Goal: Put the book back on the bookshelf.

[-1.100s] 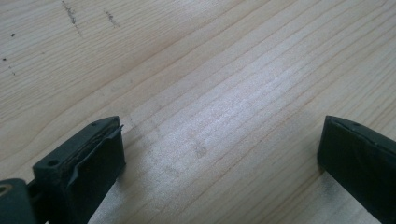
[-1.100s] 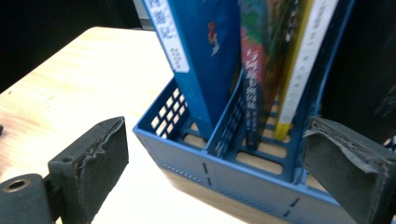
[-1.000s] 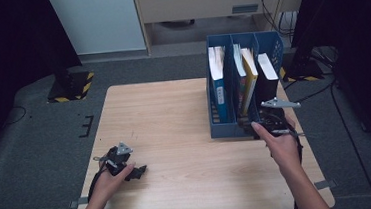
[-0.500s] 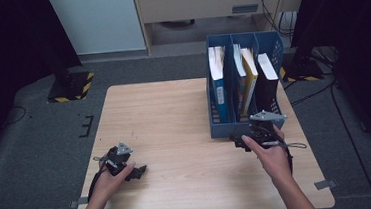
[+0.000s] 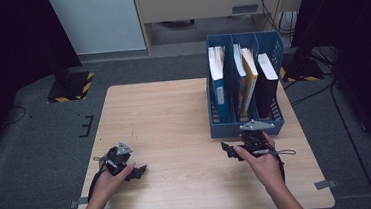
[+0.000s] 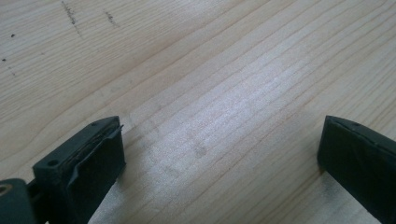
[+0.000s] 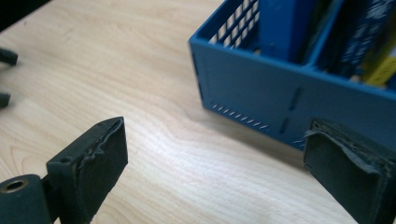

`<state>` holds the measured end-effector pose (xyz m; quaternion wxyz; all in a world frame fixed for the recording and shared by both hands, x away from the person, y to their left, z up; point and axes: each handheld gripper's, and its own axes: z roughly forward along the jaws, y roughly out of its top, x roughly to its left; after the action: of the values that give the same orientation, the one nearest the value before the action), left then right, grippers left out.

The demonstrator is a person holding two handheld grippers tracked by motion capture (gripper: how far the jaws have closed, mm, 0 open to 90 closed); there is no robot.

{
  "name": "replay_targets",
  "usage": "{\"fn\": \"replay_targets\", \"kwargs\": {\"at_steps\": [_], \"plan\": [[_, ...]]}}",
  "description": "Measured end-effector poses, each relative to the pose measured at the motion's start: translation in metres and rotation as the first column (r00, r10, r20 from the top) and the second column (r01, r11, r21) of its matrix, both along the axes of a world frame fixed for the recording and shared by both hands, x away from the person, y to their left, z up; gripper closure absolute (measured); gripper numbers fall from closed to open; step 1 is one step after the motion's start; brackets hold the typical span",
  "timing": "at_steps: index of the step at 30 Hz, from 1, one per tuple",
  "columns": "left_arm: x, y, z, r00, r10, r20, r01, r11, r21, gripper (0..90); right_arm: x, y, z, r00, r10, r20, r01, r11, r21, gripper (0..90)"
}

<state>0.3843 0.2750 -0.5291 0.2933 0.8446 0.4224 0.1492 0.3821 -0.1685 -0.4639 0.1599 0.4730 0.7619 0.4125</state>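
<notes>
Your right gripper (image 7: 215,154) gapes empty just beside the blue file rack (image 7: 261,88) at the table's (image 5: 174,115) right edge, books upright in its slatted compartments. Your left gripper (image 6: 219,154) gapes empty over bare wood.

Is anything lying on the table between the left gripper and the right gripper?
No. In the high view, only bare table lies between the left gripper and the right gripper; the blue file box stands beyond the right one.
</notes>
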Motion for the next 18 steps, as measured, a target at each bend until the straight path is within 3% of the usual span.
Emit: {"fn": "replay_targets", "kwargs": {"at_steps": [18], "plan": [[0.000, 0.000, 0.000, 1.0000, -0.005, 0.000, 0.005, 1.0000, -0.001, 0.0, -0.002, 0.062, -0.033, 0.9906, 0.128, -0.048, -0.131, 0.9896, -0.060, 6.4]]}}
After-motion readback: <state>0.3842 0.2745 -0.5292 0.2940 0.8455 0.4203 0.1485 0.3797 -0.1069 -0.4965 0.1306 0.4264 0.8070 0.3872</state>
